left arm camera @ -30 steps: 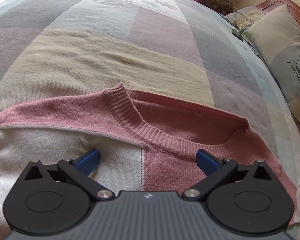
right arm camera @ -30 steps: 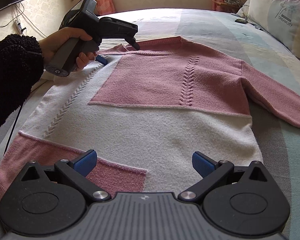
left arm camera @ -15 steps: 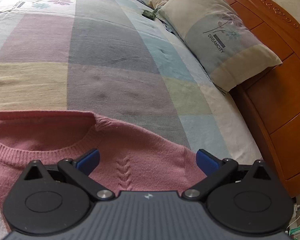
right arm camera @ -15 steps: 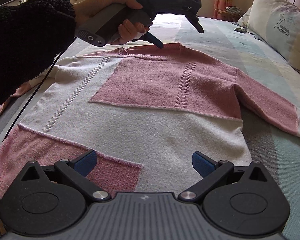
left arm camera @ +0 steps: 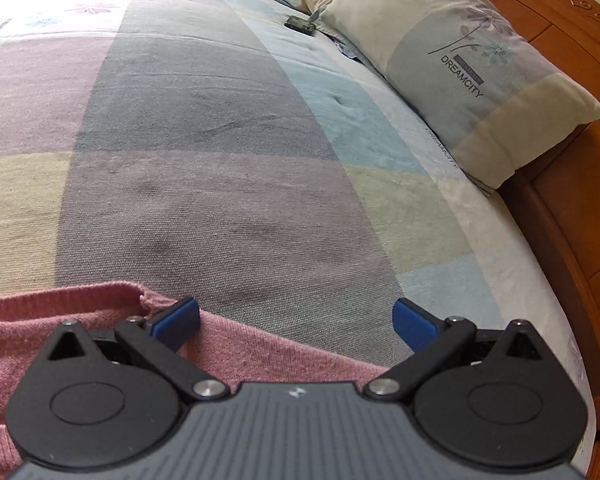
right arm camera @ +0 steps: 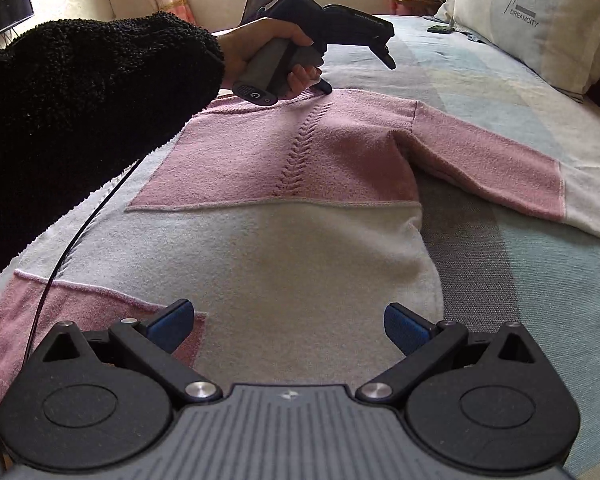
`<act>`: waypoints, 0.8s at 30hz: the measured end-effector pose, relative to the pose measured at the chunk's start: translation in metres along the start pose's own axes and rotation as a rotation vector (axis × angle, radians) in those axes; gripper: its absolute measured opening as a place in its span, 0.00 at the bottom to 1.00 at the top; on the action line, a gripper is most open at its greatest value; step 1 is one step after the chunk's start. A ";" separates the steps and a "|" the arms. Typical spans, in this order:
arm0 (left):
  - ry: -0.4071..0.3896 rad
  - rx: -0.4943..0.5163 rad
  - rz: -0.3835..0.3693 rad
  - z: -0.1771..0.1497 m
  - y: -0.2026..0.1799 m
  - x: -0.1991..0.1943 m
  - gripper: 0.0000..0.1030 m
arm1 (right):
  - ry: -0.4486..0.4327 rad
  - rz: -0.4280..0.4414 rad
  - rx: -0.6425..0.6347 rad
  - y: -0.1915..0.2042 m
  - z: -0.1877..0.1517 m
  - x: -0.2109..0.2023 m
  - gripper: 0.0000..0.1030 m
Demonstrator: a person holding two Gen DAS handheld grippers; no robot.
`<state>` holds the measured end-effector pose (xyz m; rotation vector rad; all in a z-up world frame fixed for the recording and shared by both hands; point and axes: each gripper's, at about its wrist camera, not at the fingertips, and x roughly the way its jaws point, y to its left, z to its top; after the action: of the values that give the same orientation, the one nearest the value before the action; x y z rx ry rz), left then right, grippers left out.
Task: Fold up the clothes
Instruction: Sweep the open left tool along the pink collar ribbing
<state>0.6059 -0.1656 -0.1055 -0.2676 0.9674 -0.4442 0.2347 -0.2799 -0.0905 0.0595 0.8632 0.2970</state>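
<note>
Holding: I have a claw in each hand over a sweater [right arm camera: 300,216] that lies flat on the bed [right arm camera: 540,280].
Sleeve: my black fuzzy sleeve [right arm camera: 80,120] fills the left of the right wrist view, reaching over the sweater's left side.
Cable: a thin black cable [right arm camera: 80,236] hangs from under that sleeve across the white knit.
Left hand: my left hand [right arm camera: 260,46] grips the handle above the pink shoulder area.
Left claw: my left claw [left arm camera: 296,316] has its jaws wide apart, clamped on nothing; one blue pad [left arm camera: 176,320] sits over the pink shoulder edge, the other over bare bedspread. I cannot tell whether the pad touches the knit.
Sweater: pink across the chest with a cable-knit line down the middle, white across the belly, a pink patch at the lower left hem; neck toward the far end.
Right claw: my right claw [right arm camera: 288,324] is spread open near the hem, gripping nothing, both pads over the knit.
Right sleeve of sweater: it stretches out flat to the right, pink then white toward the cuff.
Pillow: a pillow [left arm camera: 480,76] printed DREAMCITY leans on the wooden headboard [left arm camera: 572,184] at far right.
</note>
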 end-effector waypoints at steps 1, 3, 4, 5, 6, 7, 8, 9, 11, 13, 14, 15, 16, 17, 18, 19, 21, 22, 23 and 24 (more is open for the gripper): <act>0.000 0.003 0.000 0.002 0.000 -0.008 0.98 | 0.000 -0.001 0.001 0.001 0.000 0.000 1.00; -0.001 0.010 -0.001 0.007 0.001 -0.023 0.98 | -0.011 0.007 -0.001 0.003 0.002 -0.002 1.00; -0.008 0.014 0.004 0.009 0.003 -0.033 0.98 | -0.014 0.012 -0.004 0.005 0.002 -0.003 1.00; -0.022 0.021 0.015 0.011 0.007 -0.047 0.98 | -0.016 0.018 -0.008 0.006 0.002 -0.005 1.00; -0.036 0.027 0.027 0.013 0.012 -0.060 0.99 | -0.016 0.021 -0.013 0.008 0.002 -0.005 1.00; -0.040 0.028 0.040 0.014 0.018 -0.072 0.99 | -0.015 0.020 -0.017 0.010 0.002 -0.005 1.00; -0.028 0.021 0.060 0.015 0.027 -0.083 0.99 | -0.013 0.016 -0.021 0.011 0.003 -0.004 1.00; -0.011 0.012 0.088 0.014 0.036 -0.091 0.99 | -0.009 0.011 -0.025 0.013 0.003 -0.003 1.00; 0.025 0.003 0.129 0.008 0.056 -0.101 0.99 | -0.011 0.015 -0.026 0.015 0.004 -0.004 1.00; 0.064 -0.017 0.180 0.000 0.078 -0.103 0.99 | -0.013 0.020 -0.027 0.018 0.005 -0.004 1.00; 0.082 -0.032 0.203 -0.003 0.088 -0.103 0.99 | -0.013 0.025 -0.029 0.019 0.006 -0.004 1.00; 0.096 -0.055 0.216 -0.006 0.098 -0.100 0.99 | -0.014 0.030 -0.031 0.020 0.006 -0.004 1.00; 0.112 -0.085 0.229 -0.010 0.109 -0.096 0.99 | -0.012 0.032 -0.035 0.022 0.006 -0.003 1.00; 0.124 -0.115 0.244 -0.013 0.120 -0.091 0.99 | -0.010 0.035 -0.039 0.023 0.007 -0.002 1.00; 0.119 -0.131 0.257 -0.017 0.128 -0.085 0.99 | -0.006 0.033 -0.040 0.023 0.007 -0.001 1.00; 0.097 -0.128 0.266 -0.018 0.131 -0.082 0.99 | -0.001 0.030 -0.042 0.024 0.007 0.001 1.00; 0.056 -0.127 0.283 -0.020 0.138 -0.076 0.99 | 0.006 0.022 -0.038 0.023 0.007 0.004 1.00; 0.042 -0.135 0.291 -0.018 0.139 -0.074 0.99 | 0.009 0.019 -0.034 0.022 0.007 0.006 1.00; 0.027 -0.143 0.299 -0.016 0.140 -0.073 0.99 | 0.012 0.017 -0.032 0.021 0.008 0.007 1.00; 0.016 -0.151 0.293 -0.014 0.141 -0.073 0.99 | 0.013 0.017 -0.032 0.021 0.008 0.007 1.00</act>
<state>0.5929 -0.0069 -0.1172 -0.2539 1.0385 -0.1055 0.2399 -0.2573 -0.0873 0.0353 0.8708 0.3274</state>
